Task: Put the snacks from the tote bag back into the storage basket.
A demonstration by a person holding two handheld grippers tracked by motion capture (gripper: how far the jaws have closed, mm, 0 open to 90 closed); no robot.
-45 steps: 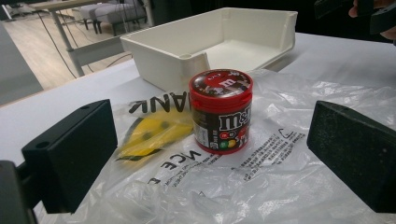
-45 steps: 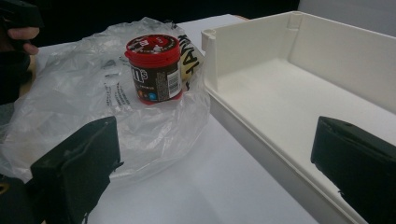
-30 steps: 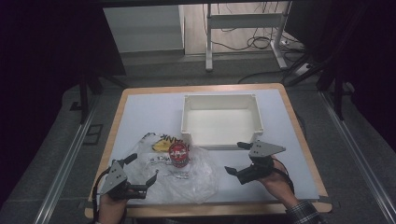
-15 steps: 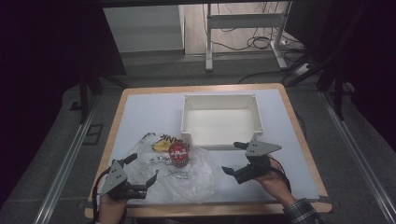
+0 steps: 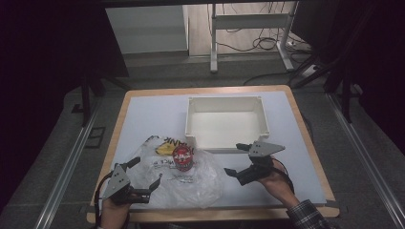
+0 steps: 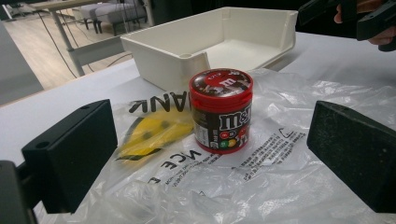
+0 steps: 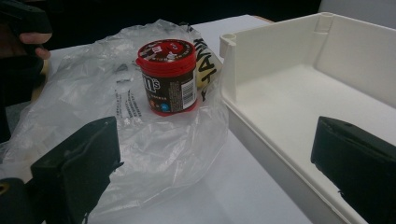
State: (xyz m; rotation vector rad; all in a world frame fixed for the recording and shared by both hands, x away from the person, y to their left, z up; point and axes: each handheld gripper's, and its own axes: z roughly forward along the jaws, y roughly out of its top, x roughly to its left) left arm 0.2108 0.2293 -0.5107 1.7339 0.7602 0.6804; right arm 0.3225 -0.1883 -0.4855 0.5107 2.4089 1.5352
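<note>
A red M&M's jar [image 5: 182,158] stands upright on a crumpled clear plastic bag [image 5: 200,183] at the front of the table, just before the white tray [image 5: 224,99]. My left gripper [image 5: 144,172] rests open at the bag's left edge. In the left gripper view its jaws flank the jar [image 6: 220,112] from a distance, with the bag [image 6: 289,154] under them. To the right of the bag my right gripper [image 5: 235,160] stands open beside the tray's front wall. The right gripper view has the jar [image 7: 168,77] ahead to the left and the tray [image 7: 303,93] to the right.
The tray is empty and open-topped. Black lettering and a yellow patch [image 6: 149,133] are printed on the bag beside the jar. Bare pale table [image 5: 153,119] lies to the left of the tray, with a wooden rim around it. Dark floor and rails surround the table.
My right gripper has shifted slightly left toward the bag. The left gripper, jar and bag have stayed where they were.
</note>
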